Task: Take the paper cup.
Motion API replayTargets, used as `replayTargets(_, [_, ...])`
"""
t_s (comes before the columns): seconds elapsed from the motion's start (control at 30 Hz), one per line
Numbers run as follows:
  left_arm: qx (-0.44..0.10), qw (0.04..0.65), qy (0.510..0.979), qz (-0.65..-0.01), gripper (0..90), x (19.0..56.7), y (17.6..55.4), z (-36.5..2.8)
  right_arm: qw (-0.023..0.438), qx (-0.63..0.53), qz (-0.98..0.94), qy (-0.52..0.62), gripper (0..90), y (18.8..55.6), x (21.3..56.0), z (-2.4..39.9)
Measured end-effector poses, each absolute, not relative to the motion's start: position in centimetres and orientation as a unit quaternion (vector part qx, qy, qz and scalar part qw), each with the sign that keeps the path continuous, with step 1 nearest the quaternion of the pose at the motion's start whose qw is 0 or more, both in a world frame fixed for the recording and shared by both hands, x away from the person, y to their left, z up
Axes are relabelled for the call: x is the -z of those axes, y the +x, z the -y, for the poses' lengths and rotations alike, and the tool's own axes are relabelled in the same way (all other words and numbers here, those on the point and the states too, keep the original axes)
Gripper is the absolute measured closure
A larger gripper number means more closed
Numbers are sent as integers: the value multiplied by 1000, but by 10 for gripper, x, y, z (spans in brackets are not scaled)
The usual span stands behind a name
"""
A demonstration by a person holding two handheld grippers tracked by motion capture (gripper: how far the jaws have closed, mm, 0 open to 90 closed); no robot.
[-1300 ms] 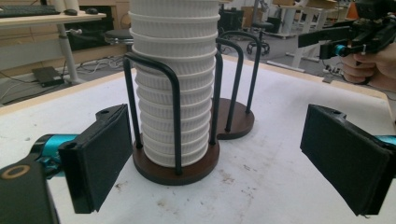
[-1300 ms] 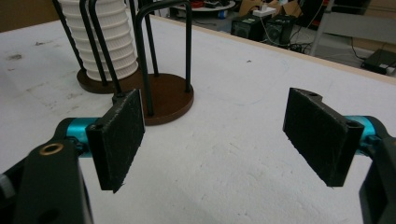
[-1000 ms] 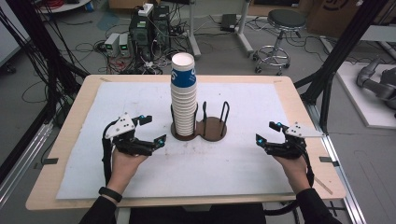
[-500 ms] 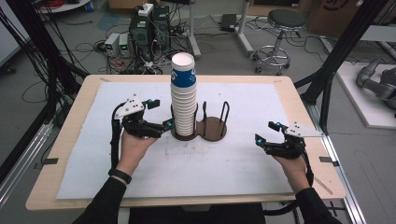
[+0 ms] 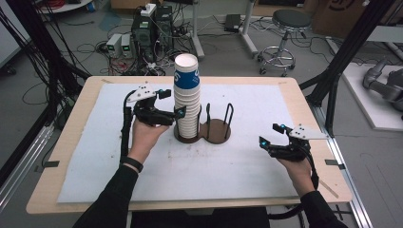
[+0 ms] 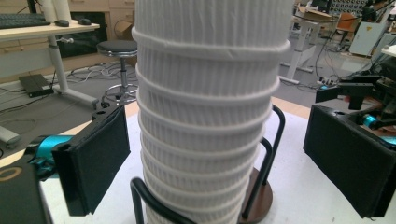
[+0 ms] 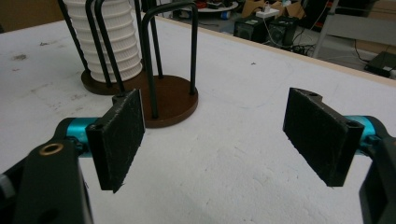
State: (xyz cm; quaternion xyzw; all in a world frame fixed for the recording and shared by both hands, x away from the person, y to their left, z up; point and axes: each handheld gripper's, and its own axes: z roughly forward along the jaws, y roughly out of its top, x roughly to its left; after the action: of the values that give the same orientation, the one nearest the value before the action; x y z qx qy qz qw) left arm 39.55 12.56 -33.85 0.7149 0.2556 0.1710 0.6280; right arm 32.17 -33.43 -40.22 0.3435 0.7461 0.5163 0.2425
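Here the left gripper [image 5: 172,102] sits raised beside the cup stack [image 5: 186,99], on the stack's left side in the high view. Its jaws stand wide apart, one to each side of the stack. In the left gripper view the ribbed white cups [image 6: 208,112] rise between the two black pads [image 6: 95,158], with a clear gap on both sides, so the pads press on nothing. The left hand [image 5: 145,135] grips the tool from below, forearm coming in from the table's near edge.

The stack stands upright in the left ring of a brown two-ring holder [image 5: 218,130] near the middle of the white mat [image 5: 228,166]. Thin black wire loops rise from the holder's base around the lower cups. The top cup bears a blue print. The holder's right ring holds no cup.

The right gripper [image 5: 274,135] lies well apart from the stack, low near the mat's right edge, held by the right hand [image 5: 297,166]. Its jaws are also parted, and in the right gripper view bare mat [image 7: 224,154] lies between them. The holder [image 7: 170,100] and stack [image 7: 112,42] show farther off beyond its left pad [image 7: 122,135].
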Motion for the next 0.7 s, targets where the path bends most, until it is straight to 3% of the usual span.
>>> replayTargets(0.67, [-156,631,719,-247,69,334,421,-107,233,-522,-750,333,211,320,401,327])
replayTargets(0.7, [-157,630,721,-244,106,334,421,-107,228,-525,-750,329,211,320,399,325])
